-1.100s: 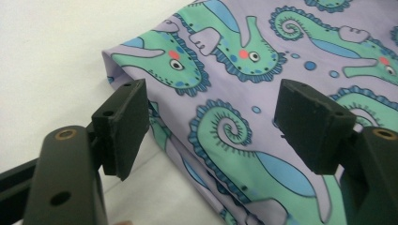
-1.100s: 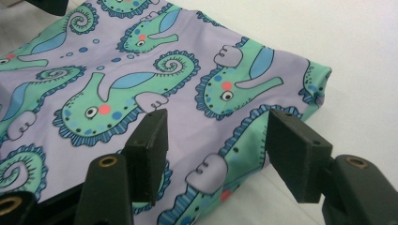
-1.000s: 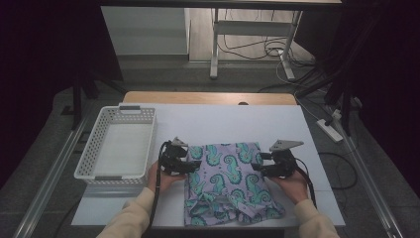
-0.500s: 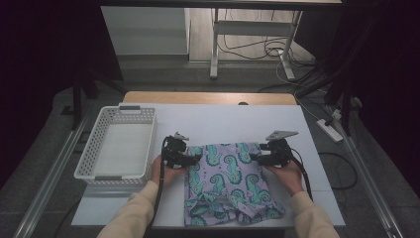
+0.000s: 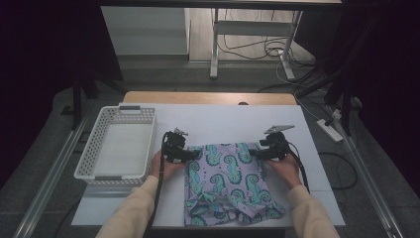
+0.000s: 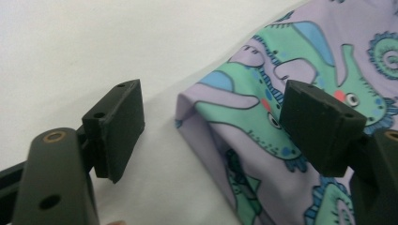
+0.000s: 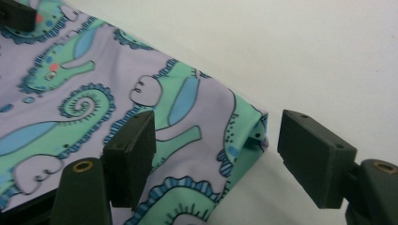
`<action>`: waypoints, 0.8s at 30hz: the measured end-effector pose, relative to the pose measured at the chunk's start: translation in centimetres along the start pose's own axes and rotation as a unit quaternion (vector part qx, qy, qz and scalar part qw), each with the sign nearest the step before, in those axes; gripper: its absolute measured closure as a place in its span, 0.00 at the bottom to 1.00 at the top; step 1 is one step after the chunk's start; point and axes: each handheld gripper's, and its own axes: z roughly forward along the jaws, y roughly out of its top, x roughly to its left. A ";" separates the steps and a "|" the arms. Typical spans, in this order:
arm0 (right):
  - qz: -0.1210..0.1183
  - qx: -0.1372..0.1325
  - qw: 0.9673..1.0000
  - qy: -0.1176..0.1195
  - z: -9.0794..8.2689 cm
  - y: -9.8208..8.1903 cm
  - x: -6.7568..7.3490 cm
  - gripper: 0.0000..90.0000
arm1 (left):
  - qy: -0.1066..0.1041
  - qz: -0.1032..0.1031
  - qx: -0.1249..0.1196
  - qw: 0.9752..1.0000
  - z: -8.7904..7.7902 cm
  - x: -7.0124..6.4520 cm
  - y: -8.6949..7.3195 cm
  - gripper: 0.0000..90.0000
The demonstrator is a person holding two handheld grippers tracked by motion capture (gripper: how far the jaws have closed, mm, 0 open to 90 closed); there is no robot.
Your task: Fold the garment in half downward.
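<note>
Both grippers (image 5: 190, 154) (image 5: 254, 152) just opened, straddling cloth (image 5: 225, 183) corners, no grip.

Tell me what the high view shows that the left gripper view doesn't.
The high view takes in the white slatted plastic basket left of the cloth, the person's cream sleeves, the right gripper at the cloth's far right corner, and the floor cables. The left gripper view adds close detail: the left gripper with open jaws straddling a folded corner, nothing pinched. Both share the lilac seahorse-print cloth lying on the white table.
</note>
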 end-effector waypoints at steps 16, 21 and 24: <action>0.001 0.033 0.999 0.012 2.5 0.5 -1.0 0.29 | 0.008 0.023 0.004 1.000 0.9 -0.2 0.2 0.15; -0.011 0.036 0.999 0.013 2.6 0.6 -1.2 0.29 | 0.000 0.028 0.004 1.000 0.8 -0.2 0.2 0.20; -0.009 0.035 0.999 0.006 2.6 0.5 -1.3 0.28 | 0.001 0.028 0.003 1.000 0.8 -0.3 0.2 0.21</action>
